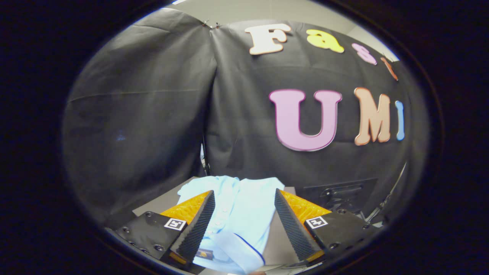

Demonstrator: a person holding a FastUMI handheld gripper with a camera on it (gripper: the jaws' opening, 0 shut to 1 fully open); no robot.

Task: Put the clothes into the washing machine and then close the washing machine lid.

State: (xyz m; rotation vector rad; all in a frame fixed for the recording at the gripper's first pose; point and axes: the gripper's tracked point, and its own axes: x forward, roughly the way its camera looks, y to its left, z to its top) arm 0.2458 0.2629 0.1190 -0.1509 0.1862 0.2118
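A light blue shirt (238,214) lies spread on a grey table (160,202), running from between my fingers to just beyond them. It has a button line and a collar with a dark trim near the fingers' base. My gripper (244,200) hangs above it, open, with nothing pressed between the fingers. The left finger (198,225) and the right finger (292,225) stand on either side of the shirt's middle.
The black cloth wall stands close behind the table. A dark box-like thing with a handle or latch (340,194) sits beyond the right finger, at the foot of the wall. A narrow gap in the cloth (204,160) shows beyond the left finger.
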